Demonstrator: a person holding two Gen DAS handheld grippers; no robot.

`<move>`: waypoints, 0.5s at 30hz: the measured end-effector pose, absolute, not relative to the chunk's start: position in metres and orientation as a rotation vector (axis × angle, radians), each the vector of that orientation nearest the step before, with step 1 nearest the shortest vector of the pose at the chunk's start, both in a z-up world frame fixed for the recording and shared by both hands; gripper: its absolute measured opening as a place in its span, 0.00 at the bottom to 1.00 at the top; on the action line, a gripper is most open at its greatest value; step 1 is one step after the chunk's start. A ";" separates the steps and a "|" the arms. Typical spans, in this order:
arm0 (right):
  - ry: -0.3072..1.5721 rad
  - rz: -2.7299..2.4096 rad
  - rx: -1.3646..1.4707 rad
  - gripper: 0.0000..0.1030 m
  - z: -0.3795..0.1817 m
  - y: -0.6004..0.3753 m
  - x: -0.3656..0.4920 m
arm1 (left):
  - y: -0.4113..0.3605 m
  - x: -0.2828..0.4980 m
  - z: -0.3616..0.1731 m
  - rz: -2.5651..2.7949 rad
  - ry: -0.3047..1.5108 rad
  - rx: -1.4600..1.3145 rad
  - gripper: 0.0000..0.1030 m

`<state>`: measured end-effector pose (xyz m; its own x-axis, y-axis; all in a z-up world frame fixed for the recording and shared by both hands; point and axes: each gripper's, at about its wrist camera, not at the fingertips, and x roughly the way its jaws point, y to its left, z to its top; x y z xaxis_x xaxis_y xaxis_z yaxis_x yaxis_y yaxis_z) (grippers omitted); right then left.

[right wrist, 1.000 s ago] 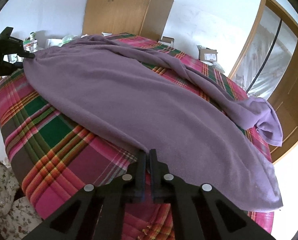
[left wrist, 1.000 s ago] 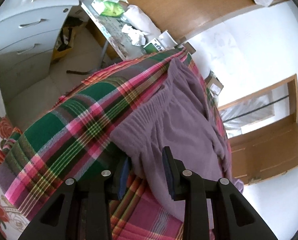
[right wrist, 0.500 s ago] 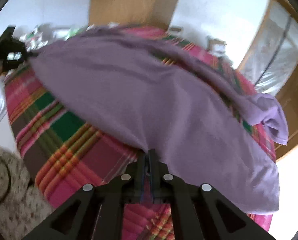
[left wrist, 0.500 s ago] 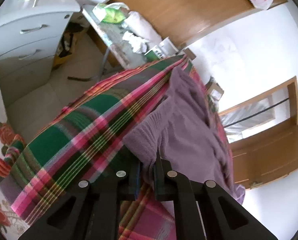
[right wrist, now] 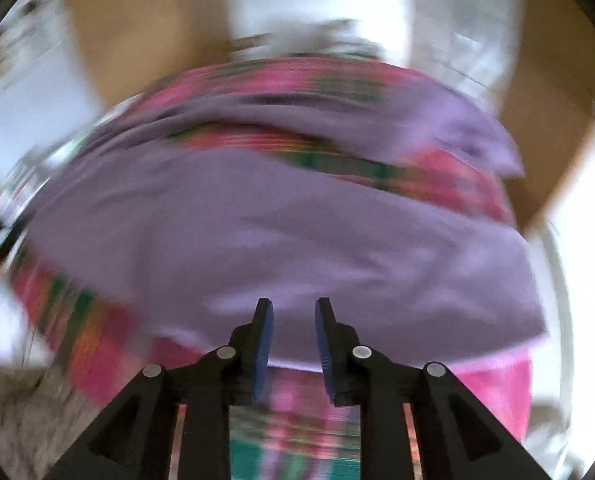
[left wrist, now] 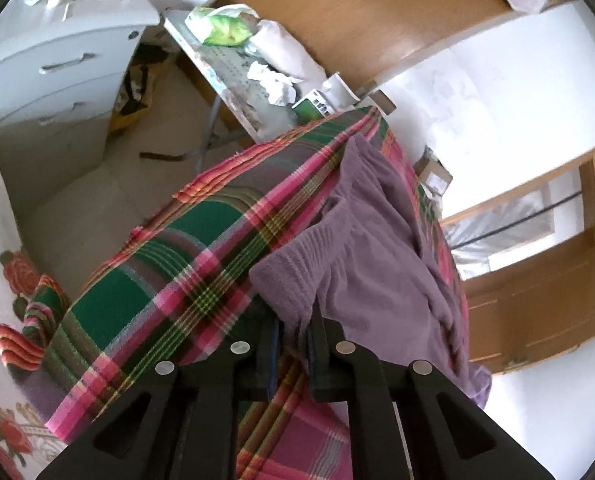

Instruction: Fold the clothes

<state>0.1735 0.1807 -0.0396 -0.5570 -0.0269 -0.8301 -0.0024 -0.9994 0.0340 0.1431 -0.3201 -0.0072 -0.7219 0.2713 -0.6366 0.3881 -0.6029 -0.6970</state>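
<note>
A white chest of drawers stands at far left, and a cluttered narrow tabletop carrying a green-and-white plastic bag sits beyond the bed's far corner. The bed itself wears a pink, green and red plaid blanket. On it lies a pair of purple fleece trousers with a ribbed elastic waistband, running from the near edge of the bed toward the far corner. The left gripper has its fingers clamped on the near corner of that waistband, the cloth bunched between the blue pads. To the right are a brown wooden wardrobe and a wooden door.

The right wrist view is heavily blurred. The right gripper hovers above the trousers near the bed's edge; its fingers have just been opening and stand apart with nothing gripped between them.
</note>
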 end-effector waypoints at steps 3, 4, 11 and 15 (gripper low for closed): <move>-0.241 -2.946 1.487 0.28 -0.044 0.221 0.181 | -0.322 0.142 -0.010 -2.493 1.376 1.137 0.11; -0.311 -3.008 1.478 0.30 -0.045 0.234 0.185 | -0.322 0.143 -0.010 -2.491 1.386 1.130 0.11; -0.802 -3.227 1.472 0.41 -0.060 0.323 0.196 | -0.322 0.145 -0.010 -2.473 1.406 1.106 0.11; -0.874 -3.198 1.495 0.43 -0.070 0.339 0.190 | -0.322 0.147 -0.013 -2.461 1.404 1.113 0.11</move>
<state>0.1895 0.3388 -0.0696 -0.5622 0.2317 -0.7938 -0.6034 -0.7714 0.2022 0.1466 -0.3220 -0.0127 -0.7285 0.2583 -0.6345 0.4148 -0.5707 -0.7086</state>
